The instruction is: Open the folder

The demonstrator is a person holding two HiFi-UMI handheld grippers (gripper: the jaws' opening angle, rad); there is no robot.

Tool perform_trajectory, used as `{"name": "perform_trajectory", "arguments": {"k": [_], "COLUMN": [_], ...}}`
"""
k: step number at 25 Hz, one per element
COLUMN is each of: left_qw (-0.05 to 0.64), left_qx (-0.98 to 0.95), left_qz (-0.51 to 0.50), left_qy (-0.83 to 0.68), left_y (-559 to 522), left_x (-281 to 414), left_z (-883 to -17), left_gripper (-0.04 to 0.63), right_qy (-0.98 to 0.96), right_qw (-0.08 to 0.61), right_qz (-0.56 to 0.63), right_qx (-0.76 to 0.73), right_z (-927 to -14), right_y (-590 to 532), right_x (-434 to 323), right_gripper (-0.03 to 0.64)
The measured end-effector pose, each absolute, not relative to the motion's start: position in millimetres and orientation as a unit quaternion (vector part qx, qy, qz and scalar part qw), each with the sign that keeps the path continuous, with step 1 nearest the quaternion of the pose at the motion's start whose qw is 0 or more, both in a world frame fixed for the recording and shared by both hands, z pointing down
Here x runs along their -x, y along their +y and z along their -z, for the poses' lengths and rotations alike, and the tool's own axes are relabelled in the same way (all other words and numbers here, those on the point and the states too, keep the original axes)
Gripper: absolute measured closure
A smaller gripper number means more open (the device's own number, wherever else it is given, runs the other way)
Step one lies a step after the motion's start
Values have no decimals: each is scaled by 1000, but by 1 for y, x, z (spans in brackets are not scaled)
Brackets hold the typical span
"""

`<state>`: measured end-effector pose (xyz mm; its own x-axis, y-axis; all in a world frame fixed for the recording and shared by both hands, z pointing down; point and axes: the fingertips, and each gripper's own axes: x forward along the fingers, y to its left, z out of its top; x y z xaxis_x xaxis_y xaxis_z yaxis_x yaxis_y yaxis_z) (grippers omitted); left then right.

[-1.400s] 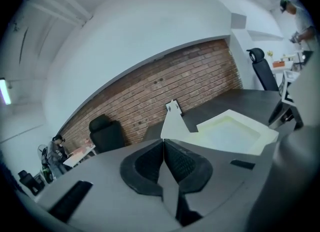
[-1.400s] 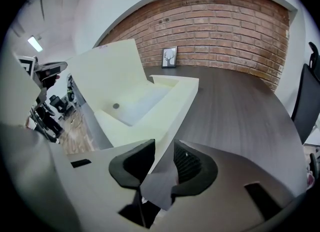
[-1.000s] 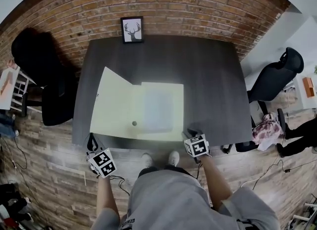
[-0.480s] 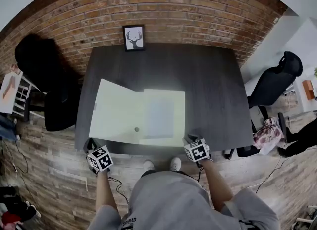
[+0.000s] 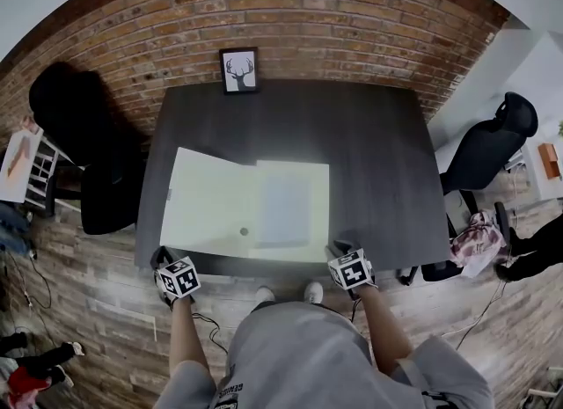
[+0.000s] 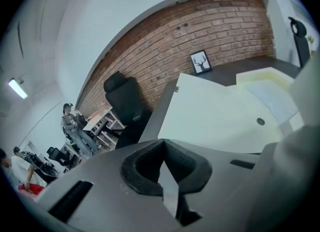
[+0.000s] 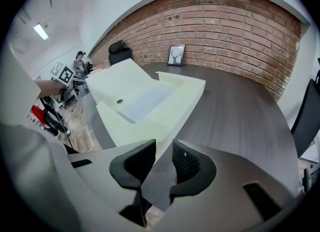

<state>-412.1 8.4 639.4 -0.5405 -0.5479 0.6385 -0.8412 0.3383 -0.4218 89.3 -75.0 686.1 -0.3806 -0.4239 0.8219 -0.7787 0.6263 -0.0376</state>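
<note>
A pale yellow folder [image 5: 251, 205] lies opened out on the dark table [image 5: 378, 152], its left cover [image 6: 220, 116] spread toward the table's left side, a small dark dot near its front edge. My left gripper [image 5: 164, 259] is at the table's front left corner, beside the folder, and its jaws [image 6: 164, 163] are shut with nothing in them. My right gripper [image 5: 335, 249] sits at the table's front edge by the folder's [image 7: 145, 101] front right corner. Its jaws [image 7: 164, 161] are closing, still apart, with only bare table showing between them.
A framed deer picture [image 5: 238, 69] leans on the brick wall at the table's back edge. One black office chair [image 5: 79, 135] stands left of the table, another [image 5: 488, 139] to the right. People stand far off in the room [image 6: 75, 126].
My left gripper has come down and in toward the table's front left corner. The folder's left cover looks flatter than before. The right gripper has stayed put.
</note>
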Motion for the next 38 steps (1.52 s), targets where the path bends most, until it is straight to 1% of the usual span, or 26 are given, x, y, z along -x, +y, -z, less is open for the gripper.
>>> {"name": "perform_trajectory", "arguments": {"k": [10,14,16,20,22,29,33,38], "left_qw": [153,133,124,103,85,20,6,5], "left_qx": [-452,-450,-450,-461,-476,-570,-630,-686], "left_qz": [-342,-325,-312,-272,-245,-144,-89,-44], "left_qy": [-810,-822,-828,-838,-840,-809,-772,-726], "left_y": [7,10,12,7,-3,-54,-74,-87], "left_x": [402,405,406,399,387,314,263,209], "left_z": [-610,-590,-578,-541,-514,-420,-382,-358], "left_gripper": [592,592,592,592,592,592,592,592], "right_qy": [-801,-802,-802,-806,-810,-832,-840,-846], "right_qw": [399,382,368,317,285,164,102,50], "right_qz": [-212,-215,-214,-208,-198,-133,-89,-47], "right_qx": [-393,-406,-419,-455,-473,-513,-526,-528], "right_z": [-683,-676,-667,-635,-613,-514,-455,-400], "right_y": [-76,-80,-83,-96,-104,-128,-133,-129], "right_x": [-89,-89,-91,-93,-92,-79,-71,-60], "right_gripper": [523,533,550,602,614,617,617,617]}}
